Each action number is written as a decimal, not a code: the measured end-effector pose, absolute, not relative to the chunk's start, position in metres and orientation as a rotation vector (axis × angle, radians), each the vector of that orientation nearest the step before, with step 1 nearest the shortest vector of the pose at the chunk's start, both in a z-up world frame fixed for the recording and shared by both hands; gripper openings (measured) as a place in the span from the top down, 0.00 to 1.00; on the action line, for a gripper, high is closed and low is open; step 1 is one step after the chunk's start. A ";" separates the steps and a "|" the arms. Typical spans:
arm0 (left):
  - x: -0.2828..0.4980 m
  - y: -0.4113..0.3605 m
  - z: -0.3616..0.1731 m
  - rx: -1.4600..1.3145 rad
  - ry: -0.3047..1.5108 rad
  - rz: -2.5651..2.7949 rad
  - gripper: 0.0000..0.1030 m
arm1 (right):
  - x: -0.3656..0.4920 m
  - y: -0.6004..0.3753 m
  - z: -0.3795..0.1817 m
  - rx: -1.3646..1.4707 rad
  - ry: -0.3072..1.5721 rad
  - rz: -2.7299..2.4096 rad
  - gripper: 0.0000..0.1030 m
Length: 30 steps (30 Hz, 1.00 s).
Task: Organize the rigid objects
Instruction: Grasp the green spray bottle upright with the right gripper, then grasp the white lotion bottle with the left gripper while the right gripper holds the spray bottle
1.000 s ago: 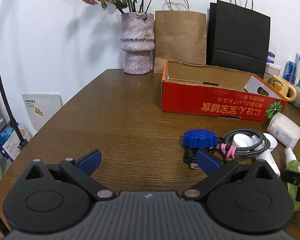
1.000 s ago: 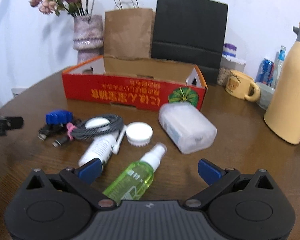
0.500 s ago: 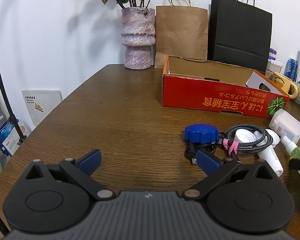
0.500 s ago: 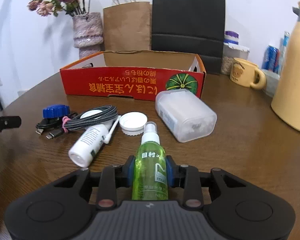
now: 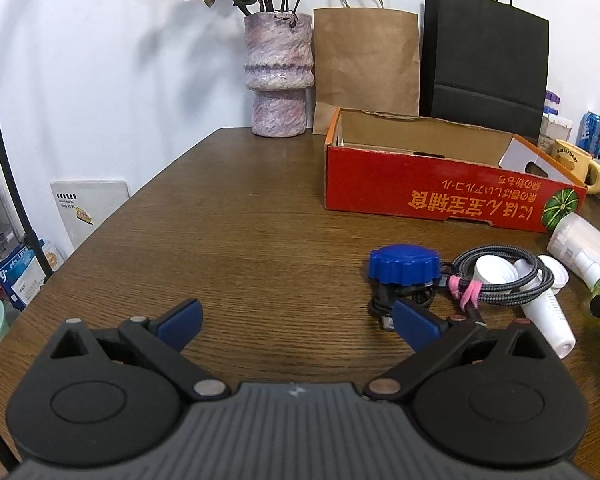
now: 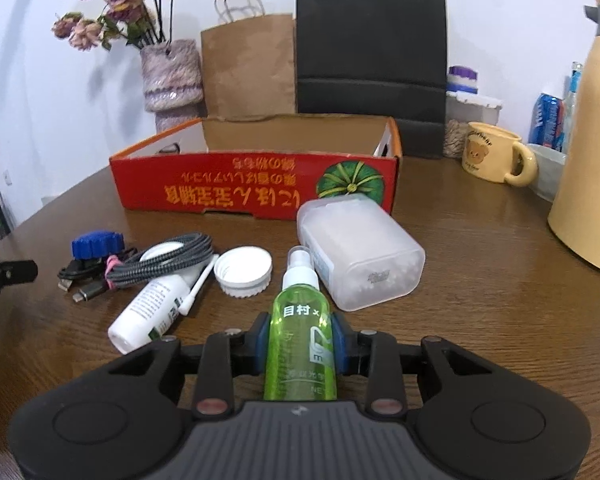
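A translucent green spray bottle [image 6: 300, 336] with a white nozzle is clamped between the blue pads of the right gripper [image 6: 300, 338], its long axis running straight ahead along the fingers and its nozzle pointing toward the far edge of the dark wooden counter [image 6: 480, 280]. The jaws are drawn in tight against the bottle's sides. White characters on the bottle's label read "目村"; the smaller print below them is too blurred to make out.

Ahead, toward the counter's far edge, sits an open red cardboard box [image 6: 260, 196] with a green pumpkin picture and yellow Japanese lettering that appears upside down. Just in front of the box lies a frosted plastic tub [image 6: 360, 252] on its side. Beside the bottle's nozzle, on its left, rest a white ribbed screw cap [image 6: 244, 270], a white squeeze bottle [image 6: 148, 312] lying flat with small unreadable print, a coiled grey braided cable [image 6: 160, 264] tied with a pink band, and a blue scalloped knob [image 6: 98, 242]. At the right, near the far edge, stand a yellow ceramic mug [image 6: 496, 156] bearing a bear face and a cream thermos jug [image 6: 592, 160].

The left gripper [image 5: 296, 320] hangs over bare counter near the near edge, its jaws spread wide with nothing between them.
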<state>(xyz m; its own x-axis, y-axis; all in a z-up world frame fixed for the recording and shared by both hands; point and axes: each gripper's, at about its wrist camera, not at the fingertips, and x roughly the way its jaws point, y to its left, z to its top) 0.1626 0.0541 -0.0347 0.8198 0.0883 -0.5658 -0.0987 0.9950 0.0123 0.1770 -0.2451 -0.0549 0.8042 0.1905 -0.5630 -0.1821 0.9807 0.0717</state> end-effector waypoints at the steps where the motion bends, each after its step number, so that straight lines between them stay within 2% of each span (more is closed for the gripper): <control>1: 0.162 0.052 -0.035 -0.020 0.601 0.099 0.00 | 0.175 -0.244 -0.054 0.008 0.595 0.198 0.71; 15: 0.149 -0.011 -0.028 -0.004 0.556 0.003 0.00 | 0.157 -0.250 -0.042 0.001 0.485 0.178 0.71; 26: 0.158 -0.076 -0.037 0.069 0.597 -0.078 0.00 | 0.148 -0.269 -0.033 0.019 0.426 0.188 0.71; 30: 0.169 -0.090 -0.043 0.071 0.634 -0.085 0.11 | 0.148 -0.281 -0.033 0.021 0.422 0.170 0.71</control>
